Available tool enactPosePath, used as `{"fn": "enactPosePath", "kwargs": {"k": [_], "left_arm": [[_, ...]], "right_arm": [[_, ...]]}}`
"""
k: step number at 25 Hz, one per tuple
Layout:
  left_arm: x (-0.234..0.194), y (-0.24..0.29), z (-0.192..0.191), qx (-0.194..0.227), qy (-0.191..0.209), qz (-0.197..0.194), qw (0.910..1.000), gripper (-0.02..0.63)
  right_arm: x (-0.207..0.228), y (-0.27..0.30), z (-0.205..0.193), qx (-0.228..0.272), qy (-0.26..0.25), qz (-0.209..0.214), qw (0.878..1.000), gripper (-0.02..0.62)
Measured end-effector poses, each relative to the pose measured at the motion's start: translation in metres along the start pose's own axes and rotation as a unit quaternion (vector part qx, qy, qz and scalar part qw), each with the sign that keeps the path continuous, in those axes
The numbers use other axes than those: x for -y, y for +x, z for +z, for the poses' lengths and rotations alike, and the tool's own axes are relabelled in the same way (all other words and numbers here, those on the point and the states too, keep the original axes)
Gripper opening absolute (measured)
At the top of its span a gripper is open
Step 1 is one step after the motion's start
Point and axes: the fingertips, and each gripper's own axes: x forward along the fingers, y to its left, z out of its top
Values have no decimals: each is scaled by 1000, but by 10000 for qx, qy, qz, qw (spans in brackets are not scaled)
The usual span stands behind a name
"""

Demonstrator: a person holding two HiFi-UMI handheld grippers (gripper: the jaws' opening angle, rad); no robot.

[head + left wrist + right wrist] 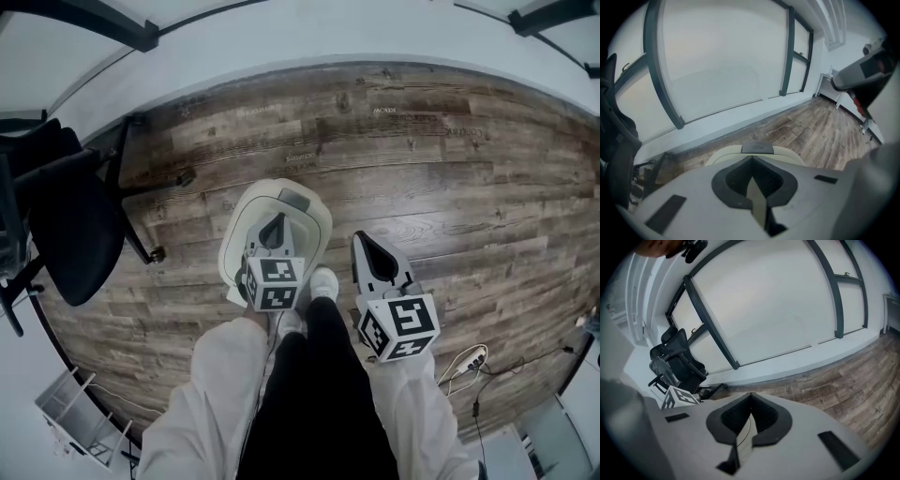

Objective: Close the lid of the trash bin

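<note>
Lower centre of frame: cream left sleeve (211, 375), cream right sleeve (424, 412), black trousers (314, 398), white shoes (323, 281) (two); grey left claw (277, 221) and right claw (362, 237) carry black-and-white marker cubes (274, 283).

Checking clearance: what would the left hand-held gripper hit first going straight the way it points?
Likely the cream round plastic trash bin lid, by its grey tab; depth is unclear.

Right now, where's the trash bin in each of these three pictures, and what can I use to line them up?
Head view: the trash bin sits just left of centre.
Left gripper view: low centre, a cream curve with a grey patch.
Right gripper view: not in it.
Shared landmark: the black office chair, at the left in all three views.
</note>
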Motion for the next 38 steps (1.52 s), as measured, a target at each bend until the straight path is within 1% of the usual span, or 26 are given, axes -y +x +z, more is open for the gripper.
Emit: {"fn": "enactPosePath", "kwargs": {"k": [4, 6, 9, 11, 15, 18, 22, 26, 28, 30, 32, 34, 38], "left_arm": [[-3, -25, 18, 275, -98, 72, 9995, 8], [-2, -44, 30, 449, -224, 80, 9987, 8], [-6, -84, 40, 721, -496, 148, 9961, 8], [-8, -119, 48, 922, -512, 190, 9942, 8], [-9, -201, 66, 1393, -302, 229, 9895, 8], [-13, -267, 70, 1618, -248, 231, 9862, 8], [-29, -359, 76, 2033, -159, 357, 9783, 8], [-31, -451, 61, 2149, -149, 384, 9758, 8], [-31, -496, 56, 2208, -116, 376, 9745, 8], [-29, -542, 51, 2259, -169, 326, 9735, 8], [-27, -586, 58, 2440, -183, 338, 9690, 8], [-23, -625, 72, 2690, -127, 386, 9623, 8], [-9, -684, 100, 3070, -88, 371, 9510, 8]], "right_arm": [[-10, -16, 6, 69, -129, 45, 9999, 23], [-16, -28, 8, 124, -192, 40, 9997, 23], [-32, -46, 13, 190, -262, -23, 9995, 23], [-47, -62, 18, 252, -323, -68, 9991, 23], [-90, -106, 33, 470, -422, -42, 9980, 23], [-129, -147, 43, 564, -588, -77, 9966, 23], [-188, -205, 65, 890, -780, -85, 9929, 23], [-244, -274, 83, 1232, -747, -49, 9896, 23], [-271, -308, 96, 1428, -839, -130, 9861, 23], [-298, -346, 105, 1560, -915, -204, 9833, 23], [-320, -381, 117, 1663, -923, -193, 9816, 23], [-336, -413, 130, 1772, -904, -126, 9799, 23], [-362, -462, 148, 1965, -972, -12, 9757, 23]]}}
